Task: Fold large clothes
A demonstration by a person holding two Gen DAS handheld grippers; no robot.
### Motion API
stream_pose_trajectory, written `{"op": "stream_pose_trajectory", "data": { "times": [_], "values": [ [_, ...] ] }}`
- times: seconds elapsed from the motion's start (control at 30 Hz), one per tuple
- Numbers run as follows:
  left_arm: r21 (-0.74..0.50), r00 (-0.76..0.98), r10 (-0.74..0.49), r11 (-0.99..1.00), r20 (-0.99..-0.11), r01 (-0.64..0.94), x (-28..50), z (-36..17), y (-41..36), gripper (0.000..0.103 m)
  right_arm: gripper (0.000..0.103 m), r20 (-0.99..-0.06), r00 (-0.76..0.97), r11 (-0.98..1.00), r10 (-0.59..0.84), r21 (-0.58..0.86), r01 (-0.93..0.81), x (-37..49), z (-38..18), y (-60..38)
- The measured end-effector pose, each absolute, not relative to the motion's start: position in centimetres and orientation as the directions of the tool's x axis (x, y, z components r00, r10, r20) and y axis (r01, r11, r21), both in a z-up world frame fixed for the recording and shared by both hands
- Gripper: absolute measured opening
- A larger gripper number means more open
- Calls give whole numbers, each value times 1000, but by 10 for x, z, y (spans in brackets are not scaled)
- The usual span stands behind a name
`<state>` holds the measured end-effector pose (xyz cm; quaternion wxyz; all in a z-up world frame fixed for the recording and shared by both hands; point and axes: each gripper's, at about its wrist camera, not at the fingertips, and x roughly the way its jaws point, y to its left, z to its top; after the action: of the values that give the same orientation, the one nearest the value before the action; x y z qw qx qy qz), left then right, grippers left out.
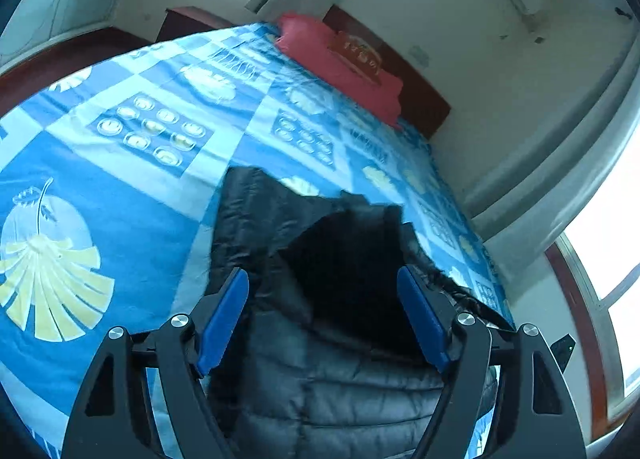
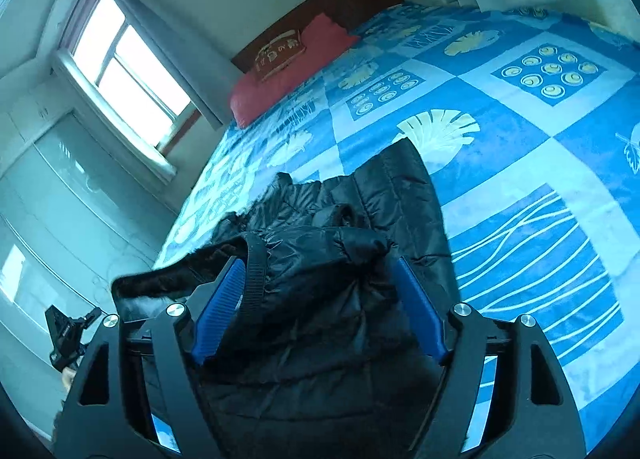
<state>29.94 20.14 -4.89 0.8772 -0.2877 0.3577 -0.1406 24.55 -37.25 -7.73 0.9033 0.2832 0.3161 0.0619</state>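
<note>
Below the red pillow (image 2: 288, 71), on the blue bedspread (image 2: 520, 187), your left gripper (image 1: 323, 313) and right gripper (image 2: 318, 305) hang spread wide over the black puffer jacket (image 2: 340, 259), grasping nothing, probably choosing fold edges.

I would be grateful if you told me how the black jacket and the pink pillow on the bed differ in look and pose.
The black jacket is dark, quilted and shiny; the pink pillow is matte pink with a patterned patch on top. The jacket lies rumpled near the foot, between the open fingers of both grippers; the pillow lies smooth and long against the headboard, far from them. Both rest on the blue bedspread.
</note>
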Motion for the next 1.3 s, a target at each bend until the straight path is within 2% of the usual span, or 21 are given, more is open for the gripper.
{"op": "stream_pose_trajectory", "data": {
  "times": [0.13, 0.33, 0.63, 0.87, 0.9, 0.93, 0.97, 1.0, 1.03, 1.13, 1.3],
  "values": [
    [-614, 687, -463, 789, -560, 31, 311, -63, 204, 75, 77, -551, 784, 862, 288, 506, 38, 258, -75, -373],
    [-631, 682, -493, 774, -541, 58, 316, -72, 203, 75, 77, -513, 806, 853, 296, 521, 19, 248, -72, -384],
    [-582, 646, -503, 806, -574, 110, 337, -73, 183, 76, 77, -589, 763, 916, 267, 401, -11, 287, -78, -369],
    [-548, 552, -528, 823, -646, 146, 380, -89, 156, 75, 77, -674, 694, 949, 253, 312, -43, 348, -93, -353],
    [-540, 540, -526, 828, -657, 149, 385, -91, 153, 72, 75, -682, 685, 949, 256, 313, -43, 352, -96, -353],
    [-526, 534, -517, 837, -669, 151, 388, -91, 150, 60, 57, -690, 675, 950, 259, 310, -48, 356, -99, -351],
    [-493, 532, -493, 856, -689, 155, 390, -91, 147, 45, 34, -710, 664, 960, 235, 279, -41, 359, -101, -347],
    [-451, 536, -458, 879, -709, 156, 391, -90, 144, 38, 28, -725, 659, 971, 200, 237, -34, 360, -102, -343],
    [-412, 538, -429, 897, -725, 161, 391, -88, 142, 22, 22, -723, 665, 975, 190, 219, -40, 359, -101, -341],
    [-389, 573, -420, 903, -704, 184, 384, -76, 144, 14, 15, -688, 705, 981, 171, 189, -53, 351, -89, -337],
    [-305, 646, -362, 930, -672, 204, 384, -48, 137, 11, 11, -615, 774, 983, 153, 177, -55, 357, -58, -331]
  ]
}}
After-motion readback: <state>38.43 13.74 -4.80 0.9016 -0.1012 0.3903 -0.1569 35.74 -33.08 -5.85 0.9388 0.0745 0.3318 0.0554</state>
